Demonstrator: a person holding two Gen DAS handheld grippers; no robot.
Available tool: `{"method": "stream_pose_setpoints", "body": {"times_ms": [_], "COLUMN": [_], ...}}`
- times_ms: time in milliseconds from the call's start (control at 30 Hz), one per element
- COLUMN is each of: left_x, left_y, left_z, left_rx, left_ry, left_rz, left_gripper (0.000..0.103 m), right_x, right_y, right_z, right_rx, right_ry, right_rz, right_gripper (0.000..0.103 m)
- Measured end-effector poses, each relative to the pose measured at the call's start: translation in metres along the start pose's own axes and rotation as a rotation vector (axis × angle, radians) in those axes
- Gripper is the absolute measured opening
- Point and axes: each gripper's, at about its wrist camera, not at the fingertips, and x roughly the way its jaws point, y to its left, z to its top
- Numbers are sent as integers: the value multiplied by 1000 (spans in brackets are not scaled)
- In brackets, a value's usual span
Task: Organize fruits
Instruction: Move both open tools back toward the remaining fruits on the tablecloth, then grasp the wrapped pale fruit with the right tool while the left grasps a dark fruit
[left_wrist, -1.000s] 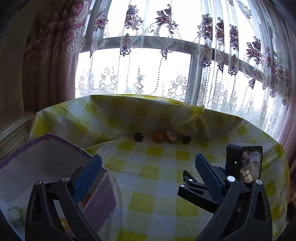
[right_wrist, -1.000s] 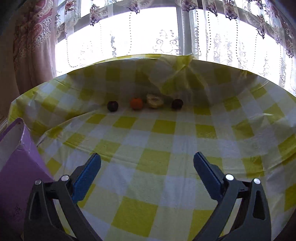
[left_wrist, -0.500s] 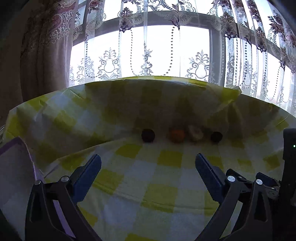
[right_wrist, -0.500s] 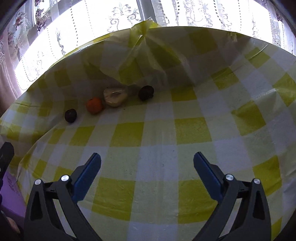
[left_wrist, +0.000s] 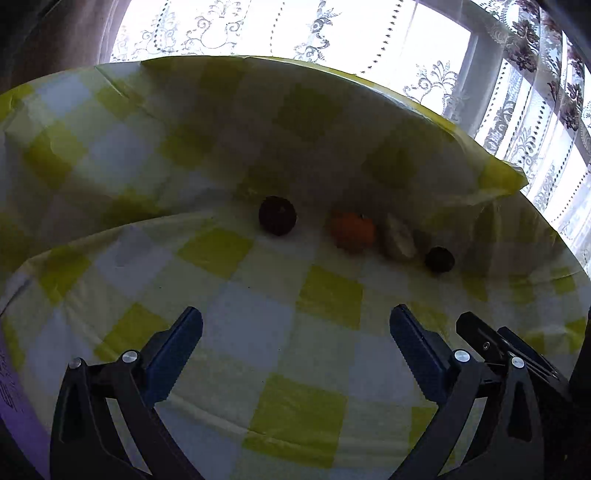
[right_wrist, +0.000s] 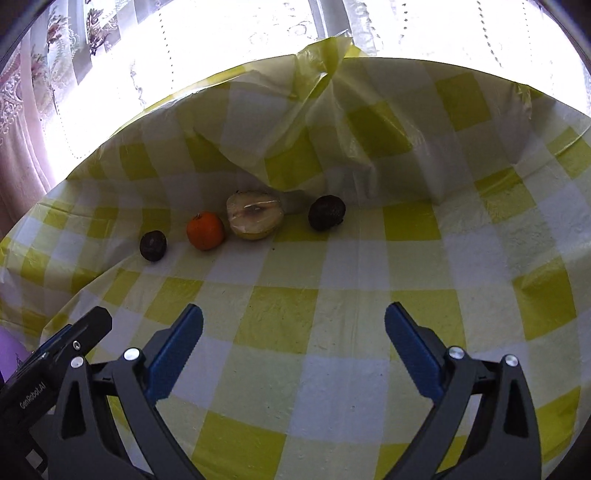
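I hold both my left gripper (left_wrist: 295, 332) and right gripper (right_wrist: 293, 328) with jaws wide and empty, low over the checked table (right_wrist: 332, 321), because the fruits, orange (right_wrist: 205, 230) among them, line up mid-frame against the folded cloth.

Crinkled, slightly glossy plastic tablecloth (right_wrist: 332, 325); sheer lace curtains (left_wrist: 517, 92)

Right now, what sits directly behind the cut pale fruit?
Behind the cut pale fruit the checked tablecloth rises in a crumpled fold, with a pale patch at its foot. Whatever that fold covers is hidden.
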Motion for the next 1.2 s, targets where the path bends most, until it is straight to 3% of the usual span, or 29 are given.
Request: {"method": "stream_pose_setpoints", "body": {"times_ms": [167,267,400,600,867,900,933,1033,1200], "left_x": [20,18,12,1,4,4,4,7,27], "left_y": [37,48,44,40,39,38,37,35,35], "left_z": [9,8,7,8,12,12,13,16,34], "left_rx": [-207,-283,-272,-247,-230,-226,-218,-205,-228], "left_ry": [65,47,39,5,-3,-7,-9,-11,-3], "left_rz": [0,0,16,46,55,56,59,66,84], "left_gripper": [98,98,98,98,98,98,98,98,98], "right_x": [34,60,93,112,149,150,149,136,89], "right_y": [15,16,13,37,48,49,50,49,15], "right_z": [23,40,59,68,96,98,98,91,68], "right_rx": [-70,-64,-45,-151,-179,-185,-201,-202,-27], "right_ry": [45,76,148,196,224,224,216,216,182], "right_rz": [9,-4,-16,29,-13,-15,-23,-2,79], "right_gripper": [97,94,80,79,79,68,58,58,57]}}
